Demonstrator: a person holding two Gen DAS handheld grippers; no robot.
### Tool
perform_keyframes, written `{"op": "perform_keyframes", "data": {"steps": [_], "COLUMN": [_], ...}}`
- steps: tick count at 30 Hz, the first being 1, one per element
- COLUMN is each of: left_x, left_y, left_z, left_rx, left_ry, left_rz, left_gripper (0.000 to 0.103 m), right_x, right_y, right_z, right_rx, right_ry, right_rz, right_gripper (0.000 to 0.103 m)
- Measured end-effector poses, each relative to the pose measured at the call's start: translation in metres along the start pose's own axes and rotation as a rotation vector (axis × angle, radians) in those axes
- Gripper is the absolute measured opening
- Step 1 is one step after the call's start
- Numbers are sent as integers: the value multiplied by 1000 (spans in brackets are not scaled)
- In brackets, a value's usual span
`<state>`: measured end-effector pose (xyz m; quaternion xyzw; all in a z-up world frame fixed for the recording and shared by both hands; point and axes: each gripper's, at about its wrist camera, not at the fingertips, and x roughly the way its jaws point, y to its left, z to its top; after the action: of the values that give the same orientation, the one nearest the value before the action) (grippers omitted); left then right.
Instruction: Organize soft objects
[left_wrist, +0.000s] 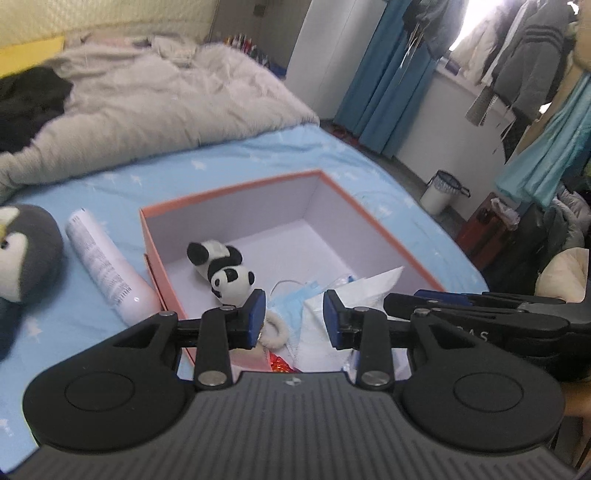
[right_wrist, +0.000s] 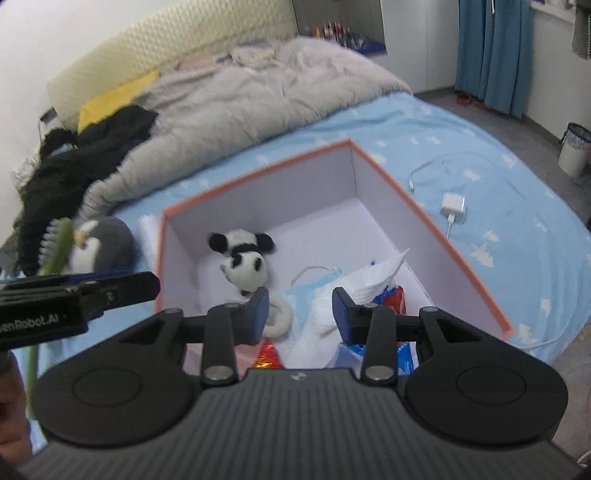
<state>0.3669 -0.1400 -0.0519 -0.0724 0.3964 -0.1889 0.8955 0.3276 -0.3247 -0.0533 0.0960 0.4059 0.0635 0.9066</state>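
Orange-rimmed box (left_wrist: 236, 190) is holding a panda plush (left_wrist: 225, 271) while both the left gripper (left_wrist: 294, 319) and right gripper (right_wrist: 300, 315) are hovering wide and empty above it.

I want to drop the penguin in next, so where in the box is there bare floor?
The box floor is bare along the far wall and far right corner, beyond the panda plush. The near half is crowded: face mask, white tissue, snack packets. The penguin waits outside, left.

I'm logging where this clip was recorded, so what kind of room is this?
Almost certainly a bedroom in a home. A bed with a blue star-print sheet and a rumpled grey duvet fills the view, clothes hang by the window, and blue curtains reach the floor.
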Motion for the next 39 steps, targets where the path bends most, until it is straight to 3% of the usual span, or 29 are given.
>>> {"op": "perform_keyframes", "data": {"steps": [10,20,29,39], "left_x": [-113,-190,-222,-237], "left_y": [-31,-45,-48,-44], "left_z": [-20,-56,-92,-123], "left_rx": [25,58,43,44], "left_ry": [-112,-168,-194,-188], "left_rz": [-13,-12,5,33], "left_gripper": [40,40,43,44], "right_x": [-96,-163,-191,-196], "right_y": [28,46,62,68], "right_z": [-14,-50,-77,-118], "right_rx": [-24,-38,-52,-22], "right_ry": [-131,-204,-246,-231], "right_rz": [23,45,57,82], "right_gripper": [41,41,41,41]}}
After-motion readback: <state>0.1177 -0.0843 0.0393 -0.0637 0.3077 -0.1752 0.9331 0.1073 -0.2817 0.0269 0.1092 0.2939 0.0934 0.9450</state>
